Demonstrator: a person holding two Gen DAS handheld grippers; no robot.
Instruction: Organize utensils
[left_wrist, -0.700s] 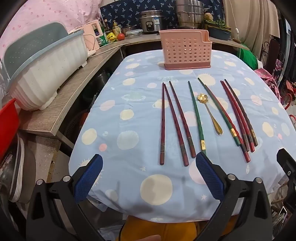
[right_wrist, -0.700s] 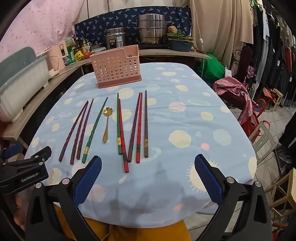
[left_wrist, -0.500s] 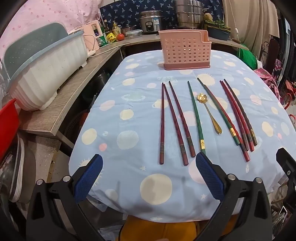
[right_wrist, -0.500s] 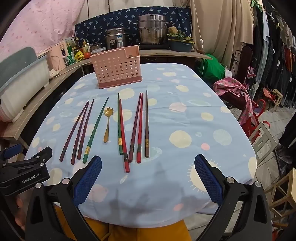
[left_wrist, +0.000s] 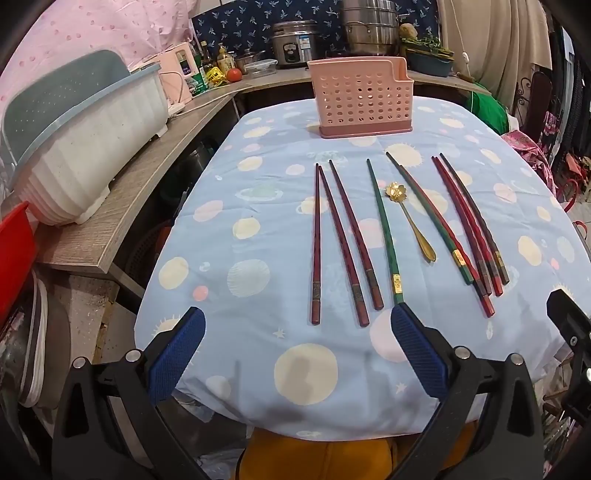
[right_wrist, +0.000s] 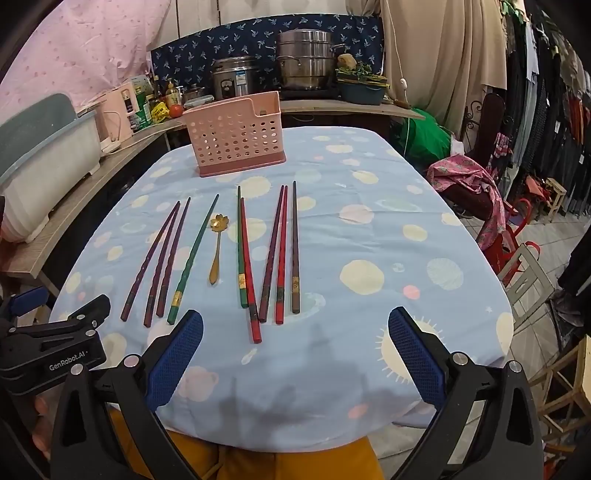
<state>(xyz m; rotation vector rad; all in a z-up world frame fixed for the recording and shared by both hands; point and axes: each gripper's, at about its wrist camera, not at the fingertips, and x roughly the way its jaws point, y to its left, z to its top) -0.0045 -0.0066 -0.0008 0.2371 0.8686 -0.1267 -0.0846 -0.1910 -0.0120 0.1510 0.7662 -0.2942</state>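
Observation:
Several chopsticks lie in a row on the blue dotted tablecloth (left_wrist: 258, 229): three dark red chopsticks (left_wrist: 341, 240) on the left, a green chopstick (left_wrist: 384, 229), a gold spoon (left_wrist: 410, 221), a green-and-red chopstick (left_wrist: 428, 214) and several red and dark chopsticks (left_wrist: 469, 221) on the right. A pink perforated utensil holder (left_wrist: 360, 99) stands upright behind them; it also shows in the right wrist view (right_wrist: 236, 136). My left gripper (left_wrist: 295, 350) is open and empty at the table's near edge. My right gripper (right_wrist: 295, 354) is open and empty, just short of the red chopsticks (right_wrist: 280, 254).
A white and grey dish rack (left_wrist: 81, 147) sits on a wooden counter (left_wrist: 122, 206) to the left. Pots and a rice cooker (right_wrist: 236, 79) stand on the back counter. Chairs and pink cloth (right_wrist: 469, 184) are to the right of the table.
Both grippers have shifted very slightly; the chopsticks, spoon and holder have not moved.

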